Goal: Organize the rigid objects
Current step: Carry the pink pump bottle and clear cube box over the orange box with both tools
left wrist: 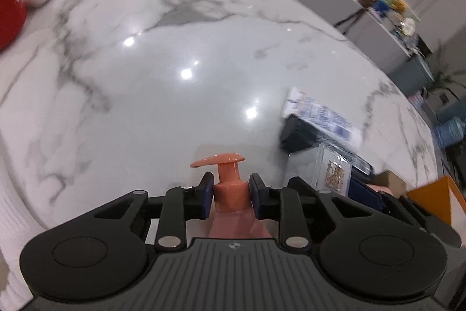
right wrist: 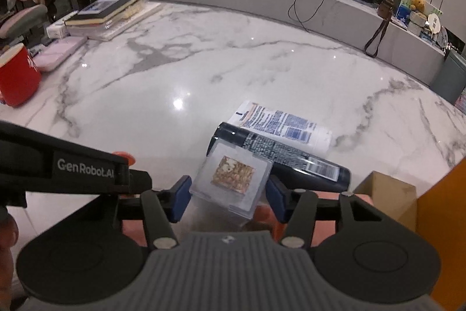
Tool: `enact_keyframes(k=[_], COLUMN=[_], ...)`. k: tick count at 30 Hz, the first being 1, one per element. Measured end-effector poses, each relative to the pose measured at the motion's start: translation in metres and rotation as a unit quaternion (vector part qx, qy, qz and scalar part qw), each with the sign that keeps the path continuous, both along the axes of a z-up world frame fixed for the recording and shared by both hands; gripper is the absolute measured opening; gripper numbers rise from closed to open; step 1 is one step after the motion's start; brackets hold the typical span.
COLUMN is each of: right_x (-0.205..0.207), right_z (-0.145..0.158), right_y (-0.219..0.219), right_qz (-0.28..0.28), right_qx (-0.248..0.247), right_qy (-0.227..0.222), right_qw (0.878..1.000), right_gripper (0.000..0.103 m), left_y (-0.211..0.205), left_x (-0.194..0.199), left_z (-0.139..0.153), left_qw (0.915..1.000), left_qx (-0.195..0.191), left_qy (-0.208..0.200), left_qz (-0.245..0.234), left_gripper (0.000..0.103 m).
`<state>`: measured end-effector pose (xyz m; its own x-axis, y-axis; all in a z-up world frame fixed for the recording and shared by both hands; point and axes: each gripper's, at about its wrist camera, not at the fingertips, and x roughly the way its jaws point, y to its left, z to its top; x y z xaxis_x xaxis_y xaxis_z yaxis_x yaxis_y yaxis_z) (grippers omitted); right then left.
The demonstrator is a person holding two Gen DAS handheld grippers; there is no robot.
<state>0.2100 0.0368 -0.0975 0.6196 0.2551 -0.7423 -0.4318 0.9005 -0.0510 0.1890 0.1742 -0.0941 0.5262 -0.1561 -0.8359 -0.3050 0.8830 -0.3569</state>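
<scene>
A salmon-pink pump bottle [left wrist: 226, 168] stands upright between my fingers in the left wrist view. My left gripper [left wrist: 231, 196] is shut on its neck just under the pump head, with both blue pads against the collar. In the right wrist view a clear plastic box [right wrist: 233, 174] with a gold-brown picture inside sits tilted between the blue pads of my right gripper [right wrist: 228, 200], which is shut on its two sides. The same clear box [left wrist: 330, 169] shows at the right of the left wrist view. The bottle's pump head [right wrist: 125, 157] peeks over the left tool's black side.
A black tube [right wrist: 291, 158] and a white tube with blue print [right wrist: 287, 124] lie side by side beyond the box on the marble table [right wrist: 204, 63]. A red mug [right wrist: 17, 77], a pink case [right wrist: 56, 51] and stacked books [right wrist: 107, 10] stand far left. A cardboard box [right wrist: 387, 194] and an orange panel [right wrist: 442, 223] stand right.
</scene>
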Motion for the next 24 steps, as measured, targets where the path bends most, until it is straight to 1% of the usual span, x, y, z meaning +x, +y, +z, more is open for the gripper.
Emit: enact_keyframes(k=[3, 6, 8, 10, 13, 16, 18, 20, 24], right_x=[-0.013, -0.027, -0.036, -0.046, -0.058, -0.07, -0.076, -0.084, -0.097], right_z=[0.013, 0.028, 0.038, 0.049, 0.065, 0.084, 0.098, 0.113, 0.138], right_y=[-0.007, -0.018, -0.026, -0.033, -0.046, -0.064, -0.081, -0.1, -0.144], right_qz=[0.008, 0.004, 0.006, 0.003, 0.0, -0.006, -0.011, -0.014, -0.028], right_qx=[0.001, 0.006, 0.018, 0.018, 0.028, 0.046, 0.054, 0.061, 0.058], right_qy=[-0.015, -0.027, -0.029, -0.042, -0.054, -0.062, -0.069, -0.075, -0.086], right_qw=[1.0, 1.0, 0.999, 0.999, 0.998, 0.997, 0.996, 0.995, 0.994], right_gripper=[0.054, 0.053, 0.053, 0.053, 0.053, 0.053, 0.053, 0.053, 0.053], left_y=[-0.008, -0.015, -0.02, -0.025, -0.031, -0.041, -0.051, -0.064, -0.098], left_x=[-0.008, -0.017, -0.024, -0.03, -0.04, -0.048, -0.053, -0.057, -0.063], left_z=[0.016, 0.034, 0.045, 0.057, 0.074, 0.092, 0.105, 0.12, 0.145], left_qw=[0.9994, 0.9979, 0.9962, 0.9943, 0.992, 0.988, 0.9834, 0.9759, 0.9552], left_qx=[0.016, 0.027, 0.035, 0.049, 0.049, 0.054, 0.053, 0.051, 0.05], left_qy=[-0.022, -0.044, -0.061, -0.075, -0.092, -0.114, -0.134, -0.159, -0.196], left_qz=[-0.022, -0.04, -0.051, -0.059, -0.07, -0.089, -0.111, -0.141, -0.216], left_gripper=[0.028, 0.028, 0.028, 0.028, 0.028, 0.028, 0.028, 0.028, 0.028])
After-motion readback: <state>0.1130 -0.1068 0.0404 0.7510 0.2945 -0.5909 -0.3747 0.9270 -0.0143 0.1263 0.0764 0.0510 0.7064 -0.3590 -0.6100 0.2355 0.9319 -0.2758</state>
